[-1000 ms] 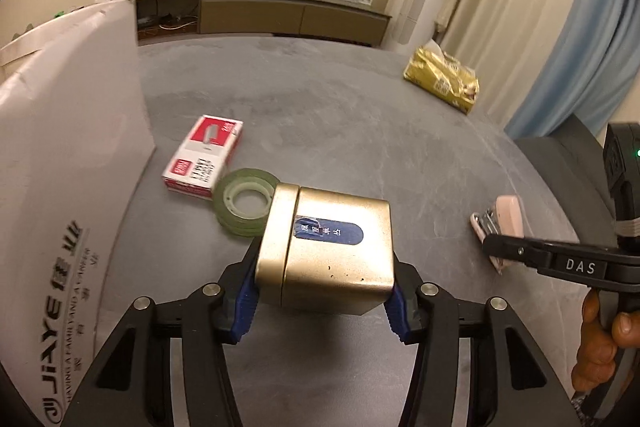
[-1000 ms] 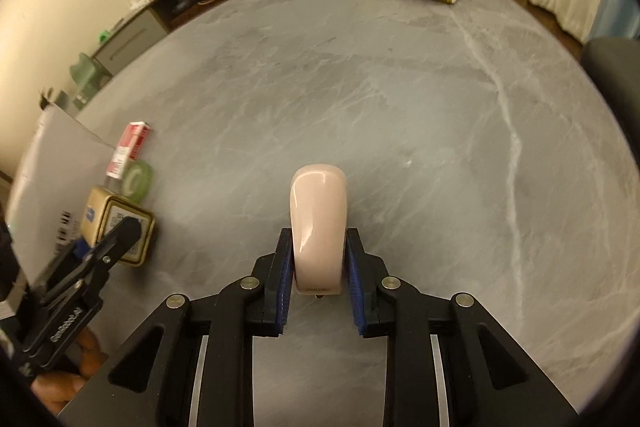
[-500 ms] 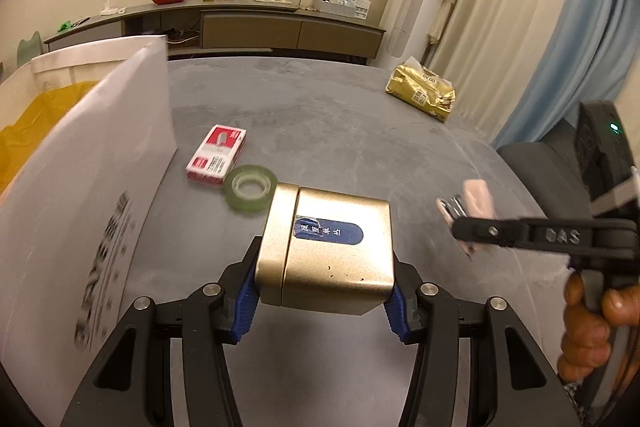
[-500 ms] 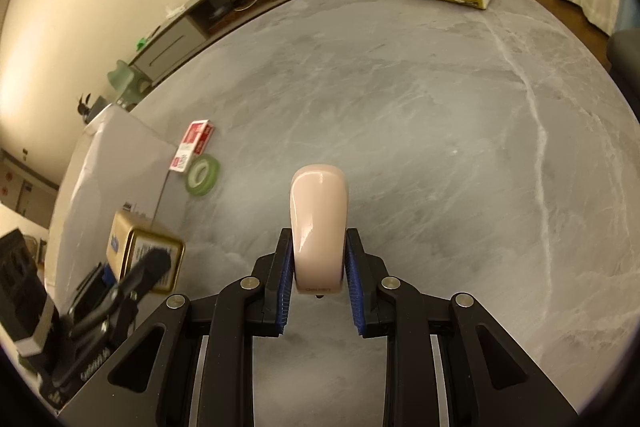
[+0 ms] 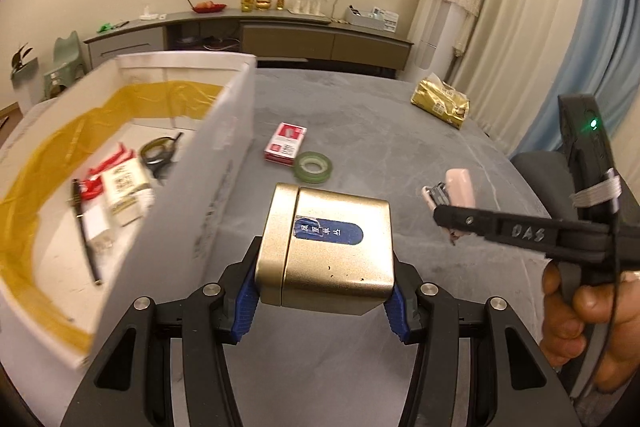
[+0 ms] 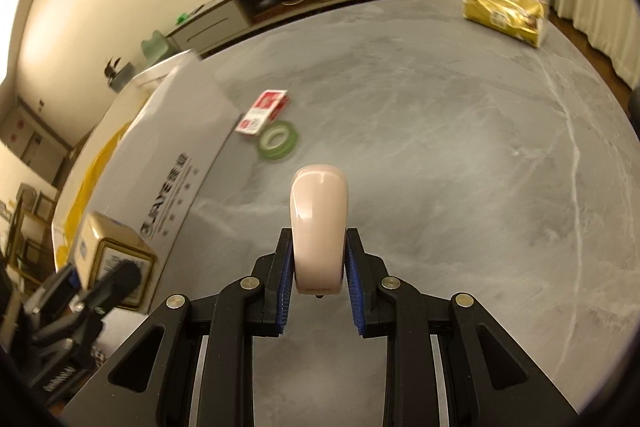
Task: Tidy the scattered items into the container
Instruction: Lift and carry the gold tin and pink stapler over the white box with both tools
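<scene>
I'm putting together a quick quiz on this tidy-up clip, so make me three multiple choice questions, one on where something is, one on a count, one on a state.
1. Where does the green tape roll lie?
A. inside the white box
B. on the grey table beside the red-and-white packet
C. on the gold bag

2. How many small items lie loose on the table beside the white box?
A. two
B. four
C. none

3. What state are the left tongs in?
A. open and empty
B. shut on the gold tin
C. shut on the pink stapler

Answers:
1. B, the roll touches the red-and-white packet on the table.
2. A, only roll and packet lie there.
3. B, blue pads press both sides of the gold tin; the right tongs hold the pink stapler.
</scene>
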A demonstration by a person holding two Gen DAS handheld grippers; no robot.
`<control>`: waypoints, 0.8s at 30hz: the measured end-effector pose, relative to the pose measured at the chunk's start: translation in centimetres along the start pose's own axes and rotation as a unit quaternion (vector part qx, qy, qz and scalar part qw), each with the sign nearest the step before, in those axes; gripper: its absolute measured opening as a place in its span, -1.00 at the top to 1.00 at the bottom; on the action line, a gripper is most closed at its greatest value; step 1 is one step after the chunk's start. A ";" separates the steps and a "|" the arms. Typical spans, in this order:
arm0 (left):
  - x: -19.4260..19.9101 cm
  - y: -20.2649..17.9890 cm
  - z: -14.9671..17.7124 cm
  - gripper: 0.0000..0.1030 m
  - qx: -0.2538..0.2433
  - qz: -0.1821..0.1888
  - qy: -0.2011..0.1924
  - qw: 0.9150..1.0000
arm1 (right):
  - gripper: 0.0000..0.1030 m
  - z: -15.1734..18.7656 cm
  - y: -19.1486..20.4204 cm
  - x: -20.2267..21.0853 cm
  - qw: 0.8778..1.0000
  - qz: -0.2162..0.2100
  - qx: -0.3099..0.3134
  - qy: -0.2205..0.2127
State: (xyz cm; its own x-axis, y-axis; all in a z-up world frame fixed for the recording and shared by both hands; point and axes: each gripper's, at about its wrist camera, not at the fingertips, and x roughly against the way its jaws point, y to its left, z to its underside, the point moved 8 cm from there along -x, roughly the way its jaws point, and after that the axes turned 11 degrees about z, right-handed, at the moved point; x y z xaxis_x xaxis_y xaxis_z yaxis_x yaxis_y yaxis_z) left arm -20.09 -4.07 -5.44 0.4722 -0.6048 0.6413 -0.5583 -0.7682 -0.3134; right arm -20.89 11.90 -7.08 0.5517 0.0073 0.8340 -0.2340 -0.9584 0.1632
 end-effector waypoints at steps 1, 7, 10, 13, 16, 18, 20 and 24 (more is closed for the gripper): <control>0.7 0.0 0.0 -0.05 0.000 -0.002 -0.003 1.000 | 0.51 0.2 0.5 0.2 1.000 0.001 0.006 -0.003; 4.2 0.0 0.0 -0.05 -0.003 -0.006 -0.021 1.000 | 0.51 1.0 2.1 1.6 0.999 0.005 0.022 -0.024; 5.6 -0.3 -0.1 -0.05 -0.005 -0.005 -0.030 1.000 | 0.51 1.7 2.4 2.2 0.999 0.002 0.017 -0.028; 6.5 -0.4 -0.1 -0.05 -0.005 -0.002 -0.035 0.999 | 0.51 2.9 3.1 2.6 1.000 -0.004 0.016 -0.025; 7.4 -0.6 0.0 -0.05 -0.005 0.003 -0.040 0.999 | 0.51 3.8 3.8 3.0 0.999 -0.002 0.024 -0.028; 8.0 -0.6 0.1 -0.05 -0.005 0.006 -0.044 0.999 | 0.51 4.3 4.3 3.4 0.999 0.003 0.030 -0.033; 8.5 -0.6 0.1 -0.05 -0.004 0.009 -0.048 0.999 | 0.51 4.6 4.8 3.9 0.999 0.005 0.034 -0.040; 9.7 -0.1 0.0 -0.05 0.000 0.014 -0.057 0.998 | 0.51 4.8 5.9 4.9 0.998 0.009 0.043 -0.052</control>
State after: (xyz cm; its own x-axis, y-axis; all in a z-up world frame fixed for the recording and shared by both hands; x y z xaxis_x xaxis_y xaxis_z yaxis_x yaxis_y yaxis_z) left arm -15.50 -9.86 0.83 0.5317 -0.6457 0.5480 -0.5717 -0.7511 -0.3302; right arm -15.68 4.93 -4.58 0.6296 -0.0348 0.7761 -0.1767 -0.9792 0.0995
